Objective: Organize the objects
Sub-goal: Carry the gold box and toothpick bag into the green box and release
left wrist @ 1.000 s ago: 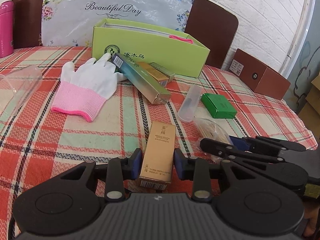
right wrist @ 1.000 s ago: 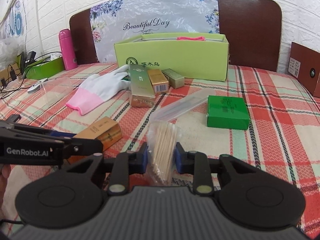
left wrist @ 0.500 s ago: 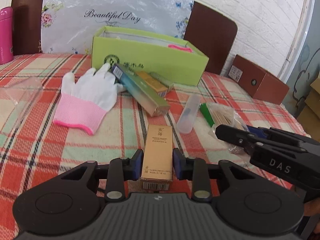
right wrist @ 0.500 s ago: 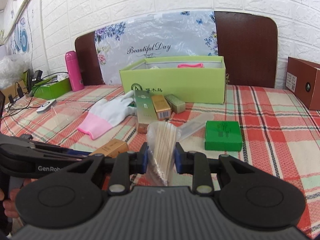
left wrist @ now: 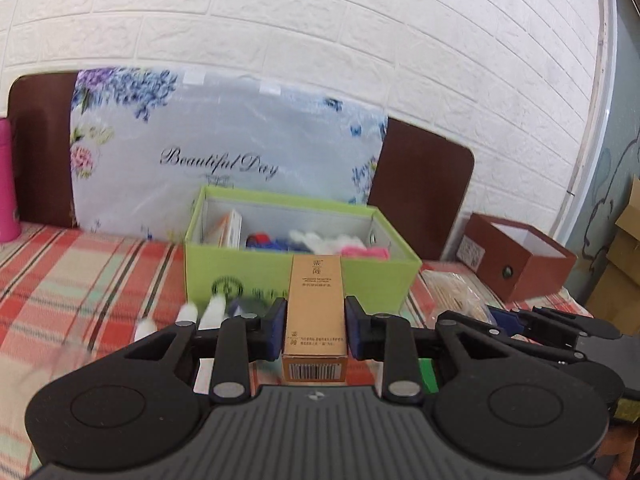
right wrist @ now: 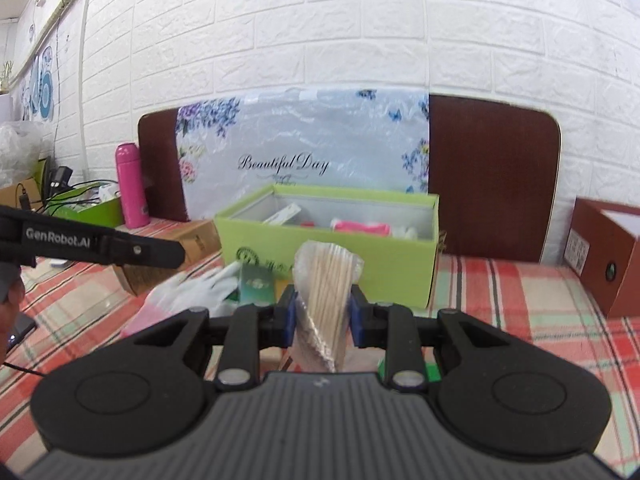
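Two grippers are loaded: left gripper [left wrist: 316,330], jaws clamped on a tan carton [left wrist: 316,312] held off the checked surface [left wrist: 80,280], and right gripper [right wrist: 322,322], jaws clamped on a bag of wooden sticks [right wrist: 326,292]. Open green box [right wrist: 332,256] sits at twelve o'clock, white glove [right wrist: 196,292] at ten.

Tan carton [left wrist: 316,312] and bagged wooden sticks [right wrist: 326,300] held before open green box [left wrist: 298,276].

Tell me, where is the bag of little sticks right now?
In the right wrist view the bag of sticks is pinched in the right gripper, held up off the table in front of the green box.
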The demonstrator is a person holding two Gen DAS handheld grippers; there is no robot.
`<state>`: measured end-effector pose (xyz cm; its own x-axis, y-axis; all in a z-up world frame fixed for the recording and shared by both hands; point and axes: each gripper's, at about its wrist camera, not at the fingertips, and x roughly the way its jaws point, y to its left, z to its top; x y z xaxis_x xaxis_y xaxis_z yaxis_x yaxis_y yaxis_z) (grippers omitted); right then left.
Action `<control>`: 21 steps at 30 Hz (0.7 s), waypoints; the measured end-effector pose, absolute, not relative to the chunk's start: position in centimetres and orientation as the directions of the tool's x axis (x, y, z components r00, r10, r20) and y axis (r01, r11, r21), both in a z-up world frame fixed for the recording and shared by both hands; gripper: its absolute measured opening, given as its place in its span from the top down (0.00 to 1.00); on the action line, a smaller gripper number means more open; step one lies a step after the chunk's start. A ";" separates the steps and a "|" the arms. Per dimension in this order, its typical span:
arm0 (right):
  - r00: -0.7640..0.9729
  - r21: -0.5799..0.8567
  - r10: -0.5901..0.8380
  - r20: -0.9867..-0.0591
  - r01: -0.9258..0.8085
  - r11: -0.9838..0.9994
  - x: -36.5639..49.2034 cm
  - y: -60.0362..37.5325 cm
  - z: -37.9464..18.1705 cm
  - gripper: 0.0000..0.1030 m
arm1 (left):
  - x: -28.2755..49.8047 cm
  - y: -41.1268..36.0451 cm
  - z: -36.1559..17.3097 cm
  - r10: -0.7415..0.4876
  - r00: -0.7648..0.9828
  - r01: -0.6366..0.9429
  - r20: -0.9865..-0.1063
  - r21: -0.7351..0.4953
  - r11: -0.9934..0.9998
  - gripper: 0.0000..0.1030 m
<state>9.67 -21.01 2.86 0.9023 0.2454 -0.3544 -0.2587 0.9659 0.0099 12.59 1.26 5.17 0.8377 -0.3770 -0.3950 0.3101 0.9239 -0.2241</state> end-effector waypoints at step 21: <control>0.918 -0.056 0.162 -0.362 -0.195 0.979 28.3 -19.5 0.8 0.24 | 27.8 0.6 3.8 -0.273 0.895 0.225 -0.353 -0.172 0.959 0.21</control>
